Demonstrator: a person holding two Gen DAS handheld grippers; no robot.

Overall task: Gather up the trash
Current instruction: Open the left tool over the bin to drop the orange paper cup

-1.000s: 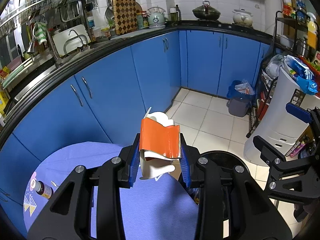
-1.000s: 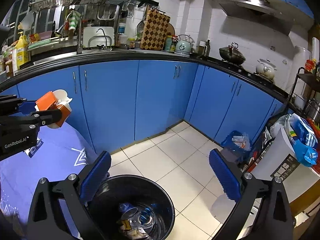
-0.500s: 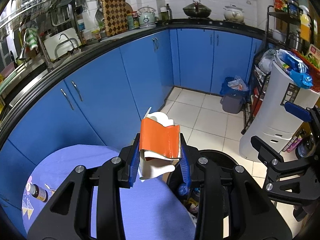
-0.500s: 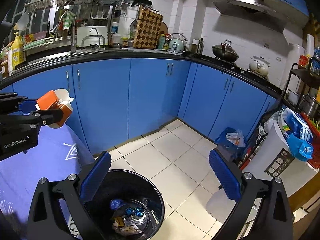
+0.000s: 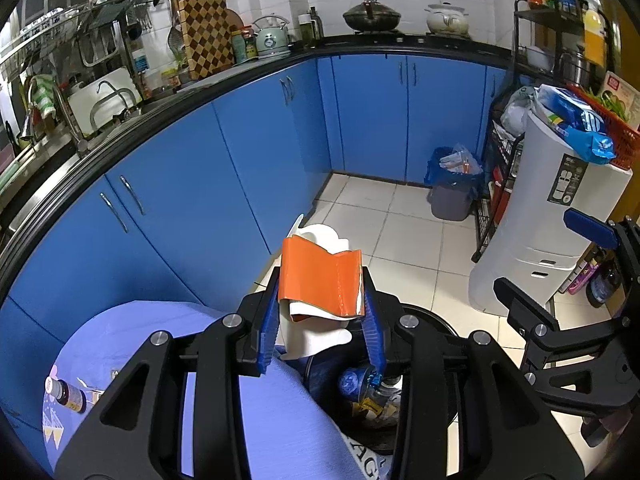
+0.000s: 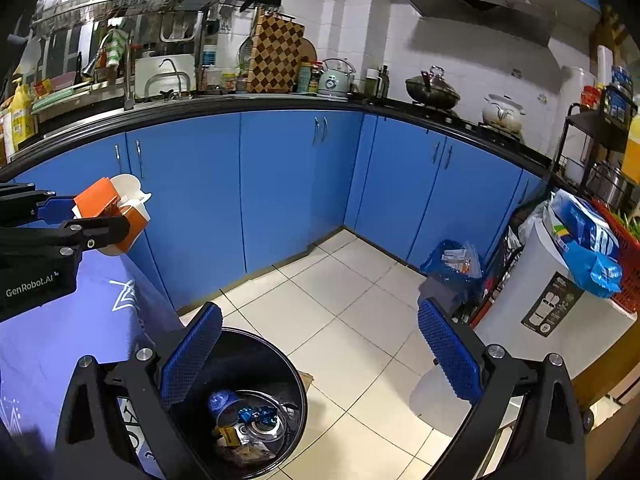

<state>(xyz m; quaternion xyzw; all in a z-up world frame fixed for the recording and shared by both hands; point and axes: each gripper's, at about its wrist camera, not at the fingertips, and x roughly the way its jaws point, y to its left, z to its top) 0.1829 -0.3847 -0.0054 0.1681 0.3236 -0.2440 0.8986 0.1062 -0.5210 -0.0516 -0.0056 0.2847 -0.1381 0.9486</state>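
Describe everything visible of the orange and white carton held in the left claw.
The crumpled orange and white paper carton has a glossy orange outer face, creased down the middle, and a white inside with curved torn flaps sticking out above and below. It is squashed flat between the blue pads of the left claw, which grip its two sides. It hangs in the air over the edge of the lilac cloth-covered table, near the round black trash bin, touching nothing else.

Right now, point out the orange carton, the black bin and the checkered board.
orange carton [image 5: 320,276], left wrist view, its orange front face
black bin [image 6: 294,376], right wrist view, its rim
checkered board [image 6: 274,56], right wrist view, its middle
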